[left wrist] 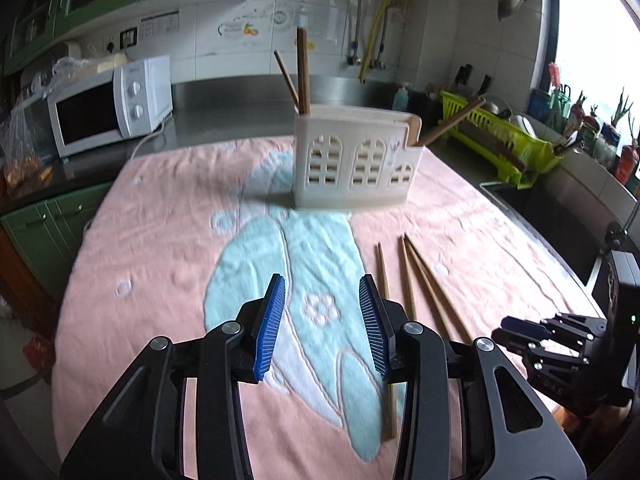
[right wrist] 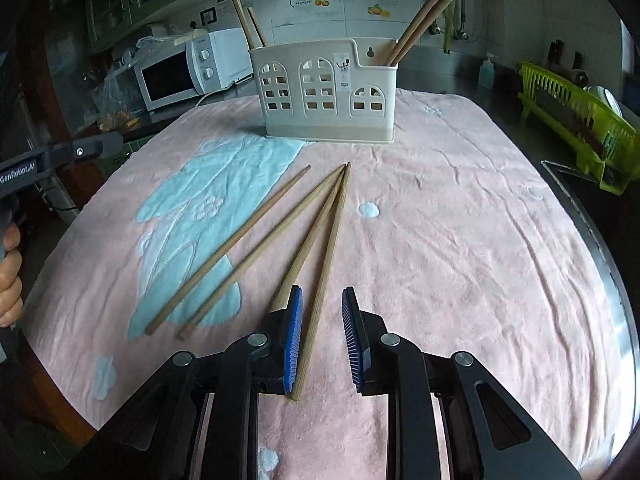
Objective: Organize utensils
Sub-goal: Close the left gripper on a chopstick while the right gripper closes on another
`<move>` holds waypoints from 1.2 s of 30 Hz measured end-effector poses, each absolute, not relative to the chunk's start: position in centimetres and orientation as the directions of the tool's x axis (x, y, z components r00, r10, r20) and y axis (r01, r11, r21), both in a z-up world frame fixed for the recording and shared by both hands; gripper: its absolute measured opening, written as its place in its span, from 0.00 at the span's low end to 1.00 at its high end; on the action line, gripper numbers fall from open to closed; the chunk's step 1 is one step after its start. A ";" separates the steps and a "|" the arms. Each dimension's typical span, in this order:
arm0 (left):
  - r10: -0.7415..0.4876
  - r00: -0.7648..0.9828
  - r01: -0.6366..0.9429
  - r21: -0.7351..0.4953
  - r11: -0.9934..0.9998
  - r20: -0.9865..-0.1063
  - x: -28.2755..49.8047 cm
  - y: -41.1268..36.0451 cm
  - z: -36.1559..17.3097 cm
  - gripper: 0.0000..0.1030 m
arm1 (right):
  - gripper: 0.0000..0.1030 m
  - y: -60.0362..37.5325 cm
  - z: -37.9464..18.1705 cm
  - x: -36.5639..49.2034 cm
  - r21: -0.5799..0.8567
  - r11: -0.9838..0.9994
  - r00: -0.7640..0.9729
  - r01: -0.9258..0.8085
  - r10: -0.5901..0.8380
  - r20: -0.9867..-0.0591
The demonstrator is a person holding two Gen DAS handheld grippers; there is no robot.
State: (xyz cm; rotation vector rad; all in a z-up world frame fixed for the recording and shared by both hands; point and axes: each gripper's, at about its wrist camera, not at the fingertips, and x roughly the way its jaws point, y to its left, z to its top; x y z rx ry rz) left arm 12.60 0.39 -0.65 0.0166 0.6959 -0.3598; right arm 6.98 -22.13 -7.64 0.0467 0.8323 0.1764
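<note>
four loose chopsticks (right wrist: 256, 248) lie on the pink towel (right wrist: 460, 240) in front of the cream utensil holder (right wrist: 328, 92), with bare towel all round. the right gripper (right wrist: 322, 340) stands apart over one stick's end; the left gripper (left wrist: 322, 328) is apart, empty. only the right view shows a hand (right wrist: 10, 276).

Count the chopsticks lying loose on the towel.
4, fanned out on the pink towel: far-left chopstick, second chopstick, third chopstick, and rightmost chopstick between the right gripper's open pads.

Black hand-held gripper (left wrist: 322, 320), blue ribbed pads (left wrist: 270, 328), silver screws.
</note>
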 end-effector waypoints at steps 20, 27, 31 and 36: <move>-0.405 0.539 0.439 -0.165 0.883 -0.739 10.1 -3.7 -8.1 0.32 | 0.08 -21.6 -10.6 8.0 0.135 0.987 0.623 -0.087 0.160 -0.765; -0.407 0.498 0.462 -0.163 0.872 -0.766 10.5 -5.2 -9.6 0.22 | 0.07 -21.8 -10.5 7.8 0.132 0.988 0.629 -0.085 0.156 -0.762; -0.400 0.484 0.464 -0.160 0.872 -0.779 10.8 -5.7 -10.4 0.17 | 0.07 -22.1 -10.2 7.4 0.129 0.988 0.637 -0.082 0.151 -0.756; -0.386 0.495 0.464 -0.138 0.875 -0.778 10.8 -5.9 -10.4 0.14 | 0.06 -22.5 -9.0 6.9 0.117 0.989 0.663 -0.086 0.145 -0.735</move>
